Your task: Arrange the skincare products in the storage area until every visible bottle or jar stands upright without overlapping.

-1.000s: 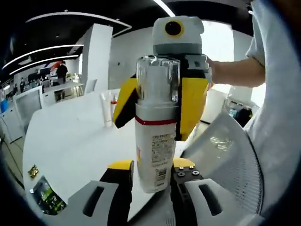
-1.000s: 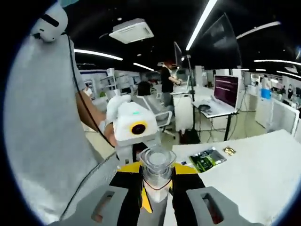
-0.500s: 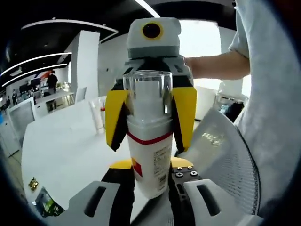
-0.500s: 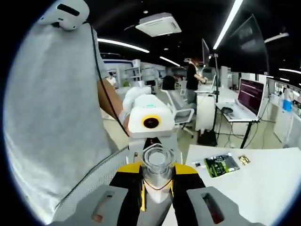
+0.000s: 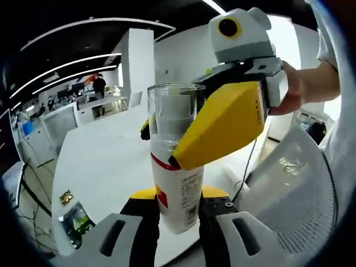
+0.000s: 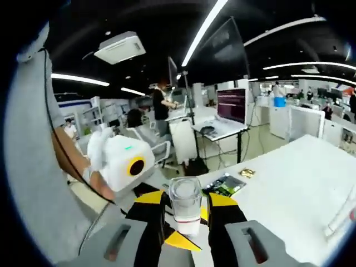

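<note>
A white bottle (image 5: 178,192) with a red band, a printed label and a clear cap (image 5: 173,111) is held up off the white table (image 5: 105,167). My left gripper (image 5: 179,196) is shut on its lower body. In the left gripper view my right gripper (image 5: 194,130) reaches in from the right, its yellow jaws on either side of the cap, one broad jaw facing the camera. The right gripper view looks down on the clear cap (image 6: 185,200), held between my right gripper (image 6: 186,204), with the left gripper (image 6: 125,164) and a hand behind it.
A green packet (image 5: 75,222) (image 6: 222,186) and a small gold item (image 5: 67,196) (image 6: 246,173) lie near the table edge. A grey mesh chair (image 5: 289,194) stands close by. A pale upright object (image 6: 342,214) sits at the table's far right. Desks, monitors and people stand beyond.
My right gripper has rolled around the cap, so one yellow jaw now faces the left camera. Both views have swung; the bottle stays held at both ends.
</note>
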`<action>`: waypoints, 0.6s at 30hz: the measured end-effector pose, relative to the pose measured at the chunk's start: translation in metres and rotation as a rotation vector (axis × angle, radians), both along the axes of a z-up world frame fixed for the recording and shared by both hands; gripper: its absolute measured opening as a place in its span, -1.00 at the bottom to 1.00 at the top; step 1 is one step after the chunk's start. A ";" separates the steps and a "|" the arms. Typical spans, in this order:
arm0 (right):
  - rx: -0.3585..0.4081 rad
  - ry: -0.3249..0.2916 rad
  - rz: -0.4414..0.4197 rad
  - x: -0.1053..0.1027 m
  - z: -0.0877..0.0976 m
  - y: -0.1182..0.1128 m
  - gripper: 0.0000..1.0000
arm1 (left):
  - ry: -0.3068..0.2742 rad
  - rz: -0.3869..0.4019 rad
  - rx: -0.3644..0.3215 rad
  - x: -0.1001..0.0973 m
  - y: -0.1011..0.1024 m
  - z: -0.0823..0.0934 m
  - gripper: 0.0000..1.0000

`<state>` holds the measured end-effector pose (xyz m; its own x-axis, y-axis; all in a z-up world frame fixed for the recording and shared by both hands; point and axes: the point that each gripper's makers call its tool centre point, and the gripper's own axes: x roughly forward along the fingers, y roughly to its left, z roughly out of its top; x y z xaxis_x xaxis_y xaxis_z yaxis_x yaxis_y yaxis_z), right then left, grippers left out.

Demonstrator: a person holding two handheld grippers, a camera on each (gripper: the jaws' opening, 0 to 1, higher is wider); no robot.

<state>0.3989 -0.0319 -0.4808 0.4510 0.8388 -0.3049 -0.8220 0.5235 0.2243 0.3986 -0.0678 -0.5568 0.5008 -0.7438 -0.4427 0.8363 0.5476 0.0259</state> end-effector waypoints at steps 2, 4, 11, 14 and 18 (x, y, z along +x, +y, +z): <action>-0.008 0.004 -0.069 0.004 -0.004 -0.001 -0.38 | -0.001 0.015 0.007 0.002 0.002 -0.001 -0.53; 0.007 0.075 -0.146 0.005 -0.012 0.000 -0.40 | -0.001 0.033 0.020 0.005 0.004 -0.003 -0.53; -0.019 0.082 -0.258 0.008 -0.024 -0.003 -0.55 | 0.004 0.051 0.043 0.006 0.006 -0.007 -0.53; -0.015 0.070 -0.256 0.007 -0.021 -0.001 -0.66 | -0.002 0.049 0.051 0.006 0.006 -0.008 -0.53; -0.022 0.026 -0.228 0.005 -0.022 -0.002 -0.69 | -0.015 0.039 0.066 0.005 0.006 -0.009 -0.52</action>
<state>0.4042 -0.0339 -0.5028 0.6197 0.7092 -0.3363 -0.6760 0.7000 0.2305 0.4040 -0.0622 -0.5658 0.5359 -0.6928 -0.4825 0.8136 0.5765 0.0759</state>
